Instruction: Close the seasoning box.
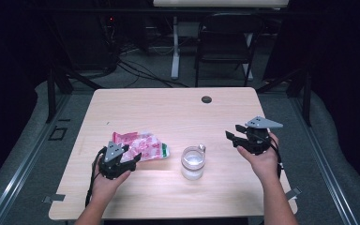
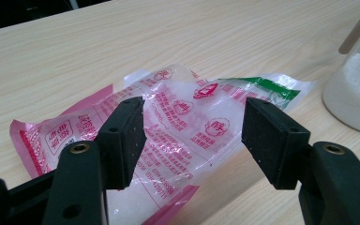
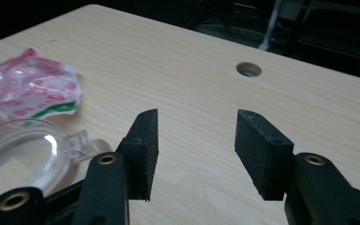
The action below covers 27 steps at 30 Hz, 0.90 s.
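The plastic packet [image 1: 141, 146] lies flat on the wooden table [image 1: 168, 110], to the left of the glass jar [image 1: 193, 162] and near it without touching. It is a crinkled, see-through pouch printed in pink and red with a green strip along the edge that faces the jar; in the left gripper view [image 2: 178, 117] white powder shows through the film, which is creased and partly emptied, with a pink border at its far-from-jar end.

The left gripper [image 1: 132, 158] sits at the packet's near edge, on the side away from the jar, held low in the person's left hand [image 1: 107, 180], whose forearm comes up from the bottom edge. Its jaws are spread, one flat black block on either side of the packet's near corner, and the pads press on nothing.

The jar is a round, clear vessel with white contents in its lower part and a small clasp at its rim; seen from the right gripper view [image 3: 18, 157] its round glass lid is see-through.

The right gripper [image 1: 233, 135] is to the right of the jar, well apart from it, held in the right hand [image 1: 262, 161] with a grey three-cornered plate on top. Its jaws are spread wide over bare wood with nothing between them. Beyond the jar a round hole [image 1: 206, 99] is cut in the pale grained tabletop.
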Available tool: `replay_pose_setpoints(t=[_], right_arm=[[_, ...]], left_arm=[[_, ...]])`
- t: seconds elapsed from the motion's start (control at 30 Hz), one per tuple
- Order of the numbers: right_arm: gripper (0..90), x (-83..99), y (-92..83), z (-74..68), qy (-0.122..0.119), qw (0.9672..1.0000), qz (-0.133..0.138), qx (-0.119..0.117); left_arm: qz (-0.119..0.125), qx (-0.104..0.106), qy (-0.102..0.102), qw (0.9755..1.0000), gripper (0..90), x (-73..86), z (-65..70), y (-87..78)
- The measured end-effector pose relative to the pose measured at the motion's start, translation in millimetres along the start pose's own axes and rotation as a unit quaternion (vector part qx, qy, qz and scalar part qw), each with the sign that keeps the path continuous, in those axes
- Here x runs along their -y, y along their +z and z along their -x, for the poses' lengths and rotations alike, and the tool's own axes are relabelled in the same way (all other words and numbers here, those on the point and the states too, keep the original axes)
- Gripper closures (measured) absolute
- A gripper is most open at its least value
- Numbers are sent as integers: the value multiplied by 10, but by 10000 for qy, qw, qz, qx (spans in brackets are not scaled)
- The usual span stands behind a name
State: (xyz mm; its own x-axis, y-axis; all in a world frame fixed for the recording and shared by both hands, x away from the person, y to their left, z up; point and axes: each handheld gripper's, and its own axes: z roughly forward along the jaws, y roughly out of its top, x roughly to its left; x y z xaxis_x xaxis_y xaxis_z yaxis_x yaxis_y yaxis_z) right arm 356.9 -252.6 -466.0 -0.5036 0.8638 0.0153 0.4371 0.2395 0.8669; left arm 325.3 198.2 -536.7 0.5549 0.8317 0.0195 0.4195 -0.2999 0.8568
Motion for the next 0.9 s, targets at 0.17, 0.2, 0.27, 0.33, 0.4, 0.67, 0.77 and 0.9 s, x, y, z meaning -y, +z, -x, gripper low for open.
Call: replay_pose_setpoints(t=[0.17,0.2,0.27,0.33,0.4,0.67,0.77,0.9], right_arm=[[500,138,112,111,223,9992,-197,253],[500,164,130,133,284,9991,-201,250],[500,215,169,167,394,9986,-225,273],[500,265,207,193,449,9982,-258,313],[500,317,242,224,505,9978,-279,316],[503,516,467,229,697,9956,-601,178],[504,531,518,171,465,9960,-724,254],[506,556,620,64,153,9952,-956,130]], left_arm=[[-19,-4,4,10000,395,2,-3,5],[-26,-4,15,10000,394,3,-5,6],[-27,-4,5,10000,395,5,-8,9],[-35,-8,7,10000,395,7,-11,12],[-33,-14,-6,10000,395,9,-12,14],[-85,-12,33,10000,395,15,-9,28],[-118,-23,48,9999,395,20,-6,40],[-157,-17,72,9998,398,26,6,56]])
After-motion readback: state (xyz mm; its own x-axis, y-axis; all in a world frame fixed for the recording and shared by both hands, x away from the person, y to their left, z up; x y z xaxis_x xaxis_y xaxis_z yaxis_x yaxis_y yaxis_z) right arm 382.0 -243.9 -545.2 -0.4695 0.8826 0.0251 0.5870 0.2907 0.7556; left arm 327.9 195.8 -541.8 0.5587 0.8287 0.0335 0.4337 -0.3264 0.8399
